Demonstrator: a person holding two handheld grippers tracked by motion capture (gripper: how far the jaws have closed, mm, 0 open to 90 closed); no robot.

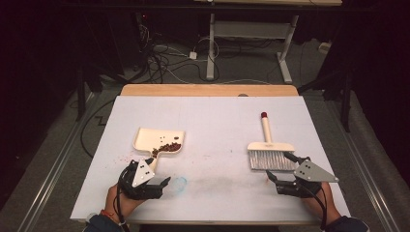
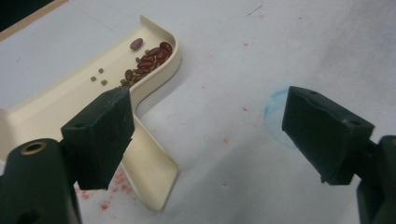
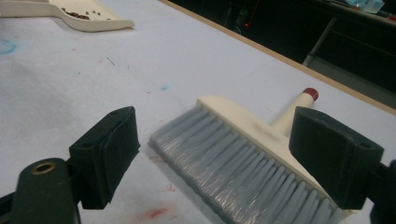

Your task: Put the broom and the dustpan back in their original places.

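A cream dustpan [image 1: 152,138] lies left of centre on the white table, with several red beans [image 1: 167,147] piled at its near edge. Its handle [image 2: 149,168] points toward my left gripper [image 1: 153,175], which is open just in front of it, one jaw over the handle and nothing held. The beans [image 2: 148,60] show in the left gripper view. A cream hand brush [image 1: 269,145] with grey bristles [image 3: 238,170] and a red-tipped handle [image 3: 310,93] lies flat at the right. My right gripper [image 1: 280,166] stands open right in front of the bristles, apart from them.
The white table cover [image 1: 212,121] carries a blue smear [image 1: 180,183] near the left gripper and faint red marks [image 2: 114,186]. A wooden strip [image 1: 208,90] edges the far side. Beyond it are cables and a desk frame [image 1: 249,43] on the floor.
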